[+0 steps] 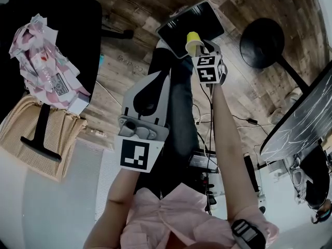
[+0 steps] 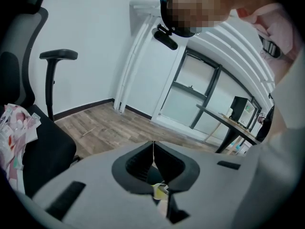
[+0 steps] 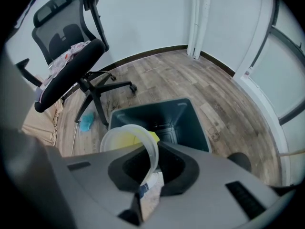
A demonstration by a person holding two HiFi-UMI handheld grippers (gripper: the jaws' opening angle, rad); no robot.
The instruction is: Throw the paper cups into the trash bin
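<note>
Yellow paper cup (image 3: 125,142) pinched by its rim in right hand-held gripper (image 3: 153,152), directly over the trash bin (image 3: 193,125). Left hand-held gripper (image 2: 153,151) closed, empty. Centre over the opening, then release cleanly.

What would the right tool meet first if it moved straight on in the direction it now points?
Probably the open trash bin: its mouth lies directly beyond the right tool, which grips a yellow paper cup. Depth is uncertain.
</note>
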